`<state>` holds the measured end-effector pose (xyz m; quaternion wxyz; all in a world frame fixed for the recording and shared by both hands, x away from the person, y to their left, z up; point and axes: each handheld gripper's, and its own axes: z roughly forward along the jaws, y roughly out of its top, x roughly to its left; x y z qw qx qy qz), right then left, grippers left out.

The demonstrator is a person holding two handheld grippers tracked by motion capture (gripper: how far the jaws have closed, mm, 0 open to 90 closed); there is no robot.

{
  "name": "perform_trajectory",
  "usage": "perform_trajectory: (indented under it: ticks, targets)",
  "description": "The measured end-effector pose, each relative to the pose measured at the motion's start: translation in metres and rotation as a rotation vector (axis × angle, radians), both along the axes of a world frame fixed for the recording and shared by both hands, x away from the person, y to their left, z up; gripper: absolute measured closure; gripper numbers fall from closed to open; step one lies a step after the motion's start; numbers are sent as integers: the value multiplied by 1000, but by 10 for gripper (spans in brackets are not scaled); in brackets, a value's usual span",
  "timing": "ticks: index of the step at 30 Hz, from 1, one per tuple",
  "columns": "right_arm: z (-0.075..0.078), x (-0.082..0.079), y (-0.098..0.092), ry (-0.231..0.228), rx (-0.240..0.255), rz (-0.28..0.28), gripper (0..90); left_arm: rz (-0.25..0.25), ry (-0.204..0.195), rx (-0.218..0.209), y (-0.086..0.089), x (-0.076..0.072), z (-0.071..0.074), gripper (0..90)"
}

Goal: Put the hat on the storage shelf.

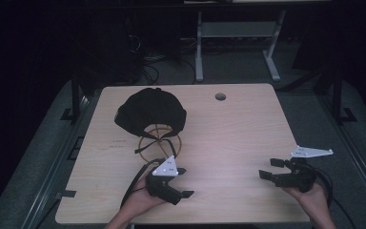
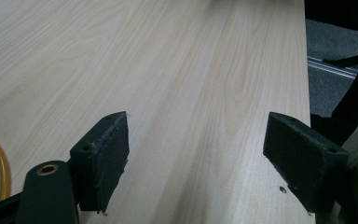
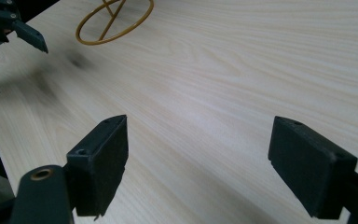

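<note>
High view: black cap (image 1: 150,110) perched on a yellow wire stand (image 1: 160,141) at the left rear of the wooden counter (image 1: 233,138). Left hand-held gripper (image 1: 185,182) near the front edge, just in front of the stand, jaws spread, nothing between them. Right hand-held gripper (image 1: 271,168) at the front right corner, well apart from the cap, jaws likewise spread and empty.

Left gripper view: pads (image 2: 103,154) wide apart over bare wood; a curve of yellow wire at the left edge.

Right gripper view: jaws spread over bare counter; stand's ring base farther off at the top, left hand-held gripper at the upper left.
</note>
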<state>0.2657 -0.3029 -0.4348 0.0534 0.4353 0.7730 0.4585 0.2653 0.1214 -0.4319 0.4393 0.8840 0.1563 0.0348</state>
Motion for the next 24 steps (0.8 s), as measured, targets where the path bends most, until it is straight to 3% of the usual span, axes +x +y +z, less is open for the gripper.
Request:
perform_trajectory:
  ticks: [16,21,24]
  targets:
    - [-20,-26,-9,13,-8,-46,185,-6,-3,8,-3,-2,0,216]
    - [-29,-43,-8,-80,18,-115,185,-4,1,18,-4,0,-3,216]
    - [-31,-47,-7,-66,-4,-119,173,-6,1,24,-5,0,-4,215]
